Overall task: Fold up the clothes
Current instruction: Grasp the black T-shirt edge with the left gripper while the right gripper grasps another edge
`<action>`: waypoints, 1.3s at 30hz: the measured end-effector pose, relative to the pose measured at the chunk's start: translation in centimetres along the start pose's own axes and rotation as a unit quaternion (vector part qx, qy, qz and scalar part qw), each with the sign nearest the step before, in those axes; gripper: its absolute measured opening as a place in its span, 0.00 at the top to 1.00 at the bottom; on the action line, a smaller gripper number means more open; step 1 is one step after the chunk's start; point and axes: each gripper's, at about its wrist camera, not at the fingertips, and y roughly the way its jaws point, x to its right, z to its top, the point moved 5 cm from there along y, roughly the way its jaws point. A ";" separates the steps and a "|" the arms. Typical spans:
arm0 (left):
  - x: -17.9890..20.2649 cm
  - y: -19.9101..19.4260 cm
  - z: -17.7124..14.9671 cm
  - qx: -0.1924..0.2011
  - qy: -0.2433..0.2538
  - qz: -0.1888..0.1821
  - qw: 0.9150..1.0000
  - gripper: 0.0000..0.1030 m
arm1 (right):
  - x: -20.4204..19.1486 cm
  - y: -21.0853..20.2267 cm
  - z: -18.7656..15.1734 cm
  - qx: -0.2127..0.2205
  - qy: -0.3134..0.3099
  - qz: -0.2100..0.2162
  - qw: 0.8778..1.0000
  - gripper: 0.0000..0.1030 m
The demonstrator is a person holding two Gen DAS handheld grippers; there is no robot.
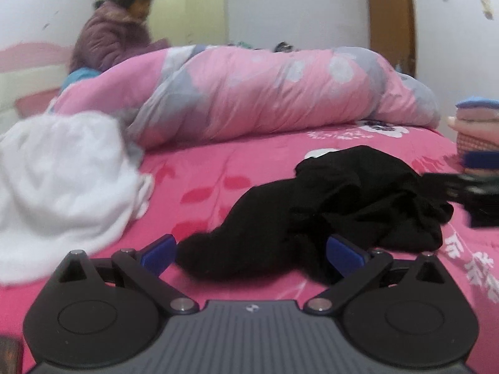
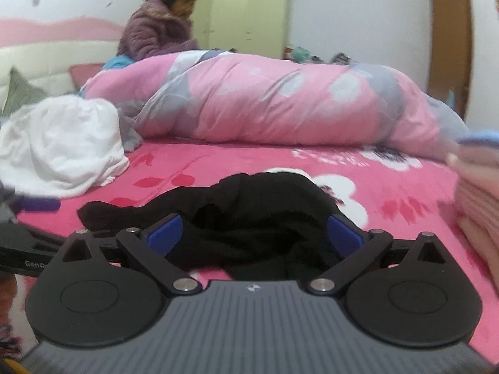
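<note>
1. black garment (image 1: 336, 205) lies crumpled in a heap on the pink floral bedsheet (image 1: 218, 168), right at the near edge of the bed, one end trailing off to the left.
2. left gripper (image 1: 251, 254) sits low at that trailing end, its blue-padded fingers (image 1: 157, 251) spread wide on either side of the cloth, nothing pinched.
3. right gripper (image 2: 255, 235) is over the bunched middle of the heap, fingers (image 2: 344, 233) wide apart too, dark fabric lying between them but not clamped.
4. in the left wrist view the right tool shows as a blurred dark shape at the far right edge, touching the garment's right end.
5. white cloth (image 2: 62, 143) is piled to the left, well apart from the black heap.
6. rolled pink and grey duvet (image 2: 280, 103) runs across the bed behind everything.
7. folded stack (image 1: 477, 124) with a blue top layer sits at the right edge.
8. person in a purple padded jacket (image 2: 156, 31) is beyond the duvet, near a pale wardrobe (image 2: 249, 12); wooden door (image 1: 391, 18) at the right.
</note>
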 end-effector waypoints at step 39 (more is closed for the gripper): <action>-0.3 -2.4 -1.9 -0.020 0.032 -0.025 0.999 0.97 | 18.7 -23.2 -6.9 0.109 0.287 -0.080 0.948 0.96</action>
